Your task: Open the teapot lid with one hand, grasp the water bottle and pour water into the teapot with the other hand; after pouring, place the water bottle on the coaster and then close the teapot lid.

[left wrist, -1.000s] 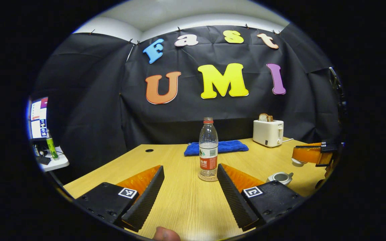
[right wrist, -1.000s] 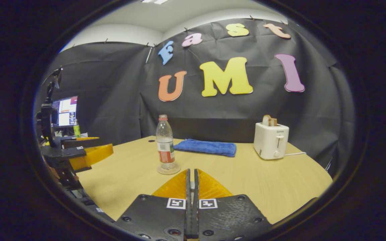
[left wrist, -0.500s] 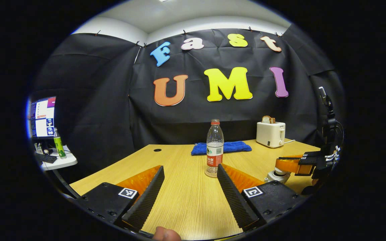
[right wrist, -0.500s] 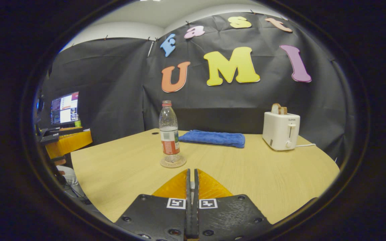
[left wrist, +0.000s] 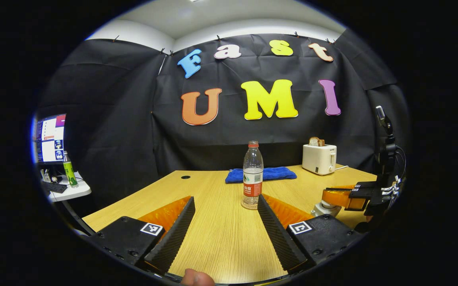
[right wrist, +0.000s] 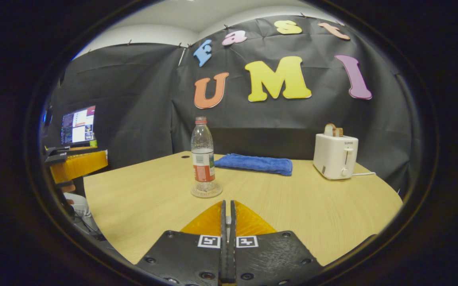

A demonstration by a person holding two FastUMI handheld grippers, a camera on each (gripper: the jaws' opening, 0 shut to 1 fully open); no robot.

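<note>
At the bottom of the left gripper view we see the left gripper (left wrist: 224, 232) with its jaws spread wide and released, nothing between them, over the bare tabletop (left wrist: 221, 242). At the bottom of the right gripper view the right gripper (right wrist: 227, 234) has its jaws clenched, with something small and pale pinched in the slit that we cannot identify. Beyond, at centre frame, the water bottle (left wrist: 253, 174) stands upright on the round coaster (left wrist: 249, 206); it is clear plastic with a red cap and red label, partly filled. At lower right of the left gripper view the white teapot (left wrist: 321, 208) sits under the right gripper. Farther back lie a blue towel (left wrist: 266, 174) and a white toaster (left wrist: 319, 158). Since half a second ago, little has shifted; a second ago the teapot stood open.
</note>
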